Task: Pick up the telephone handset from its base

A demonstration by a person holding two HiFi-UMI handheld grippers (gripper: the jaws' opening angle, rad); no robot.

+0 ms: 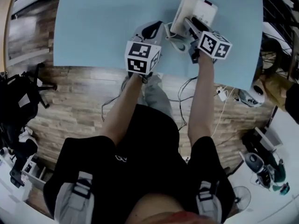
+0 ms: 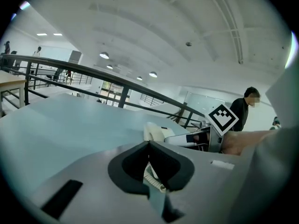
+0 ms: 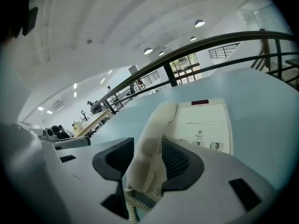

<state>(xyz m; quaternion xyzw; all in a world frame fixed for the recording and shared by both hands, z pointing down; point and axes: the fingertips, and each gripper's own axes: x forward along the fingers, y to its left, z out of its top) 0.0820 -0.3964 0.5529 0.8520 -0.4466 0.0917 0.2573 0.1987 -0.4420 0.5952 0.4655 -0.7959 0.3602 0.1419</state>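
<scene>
Standing on wood-plank floor (image 1: pixel 74 101), pale blue table (image 1: pixel 103 27) bearing telephone (image 1: pixel 195 9), black railing (image 2: pixel 123 97) beyond

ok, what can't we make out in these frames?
Head view: handset mostly covered by the right gripper.
Right gripper view: keypad beyond 2 and 3 hidden by a jaw; base print too small.
Left gripper view: coiled cord only glimpsed below the left gripper; rest hidden by its body.

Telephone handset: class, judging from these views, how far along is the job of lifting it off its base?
Done: the right gripper is at the phone, with its open jaws either side of the handset. In hand: nothing is gripped yet, and the handset lies on its base. The left gripper waits alongside, jaws together. Left: close on the handset and lift it clear.
</scene>
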